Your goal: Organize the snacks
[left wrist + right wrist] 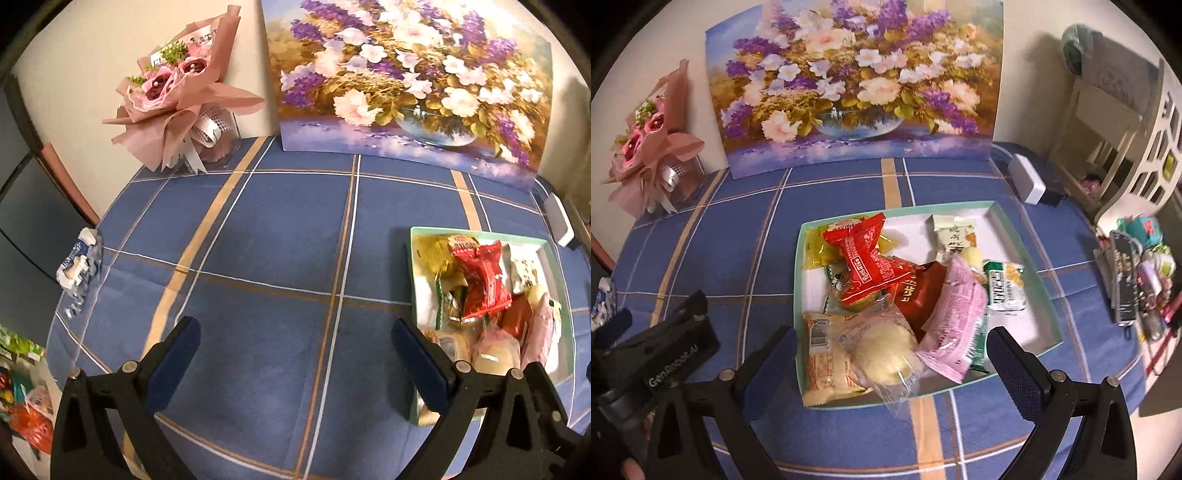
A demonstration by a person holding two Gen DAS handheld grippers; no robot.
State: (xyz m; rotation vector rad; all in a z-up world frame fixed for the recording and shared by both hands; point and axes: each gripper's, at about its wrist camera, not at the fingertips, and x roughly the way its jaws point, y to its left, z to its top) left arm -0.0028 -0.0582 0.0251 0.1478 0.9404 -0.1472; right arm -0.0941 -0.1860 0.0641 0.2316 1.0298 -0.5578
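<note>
The snacks are nearly all home: the box (pixel 1023 236) sits on the table (pixel 746 236) with a heap of packets inside, the red pack (pixel 871 262) on top, the pink pack (pixel 955 317) leaning toward the near wall, a pale bun (pixel 882 350) at the front corner and a green pack (pixel 1006 286) to the right. The blue cloth around the box looks bare of loose snacks. One crumpled wrapper (pixel 79 264) lies at the table's far left edge, well apart from the box (pixel 415 280); that may be the only thing left to gather, though whether it is a snack or rubbish cannot be told.

The right gripper (pixel 892 354) hovers just before the near wall of the box, jaws wide apart and holding nothing, pointing in over the bun. The left gripper (pixel 295 354) hangs over bare cloth beside the box's left wall, jaws spread wide too, empty, aimed toward the painting (pixel 406 81) and bouquet (pixel 177 92) at the back.
</note>
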